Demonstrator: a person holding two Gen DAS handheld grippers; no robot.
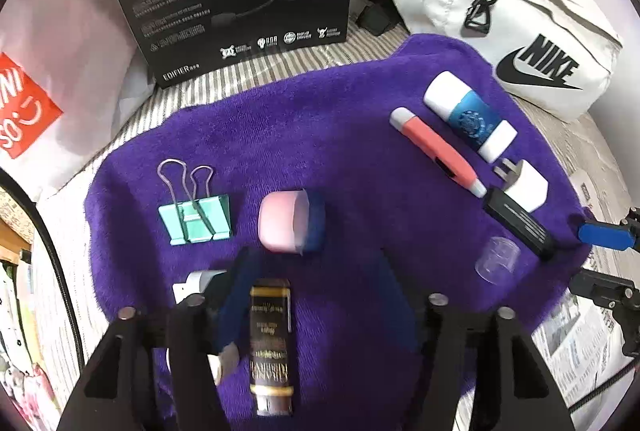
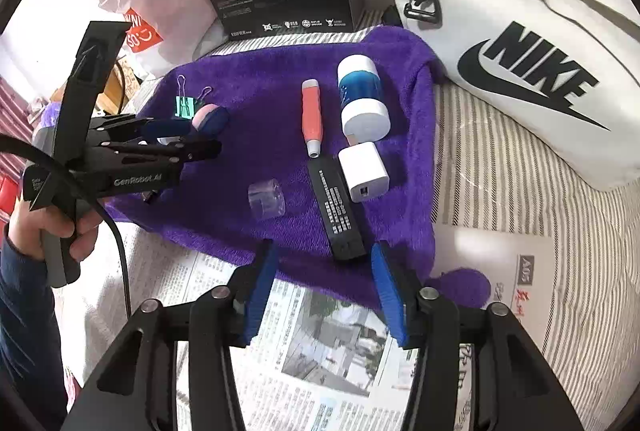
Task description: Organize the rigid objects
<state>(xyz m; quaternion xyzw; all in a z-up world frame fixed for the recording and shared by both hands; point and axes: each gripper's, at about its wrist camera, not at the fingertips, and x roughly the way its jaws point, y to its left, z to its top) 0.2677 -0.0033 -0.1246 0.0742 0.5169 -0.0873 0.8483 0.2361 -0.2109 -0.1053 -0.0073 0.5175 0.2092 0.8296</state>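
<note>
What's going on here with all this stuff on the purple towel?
A person holding a gripper in each hand is sorting small items on a purple towel. The left gripper stands open over a small dark bottle lying between its fingers, not pressed. The right gripper is open and empty at the towel's near edge, just short of a black stick. A pink pen, blue-and-white tube and white charger lie alongside.

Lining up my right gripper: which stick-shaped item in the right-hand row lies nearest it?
The black stick with white print; its end lies just ahead of the right gripper, while the coral pen lies farther up the purple towel.
</note>
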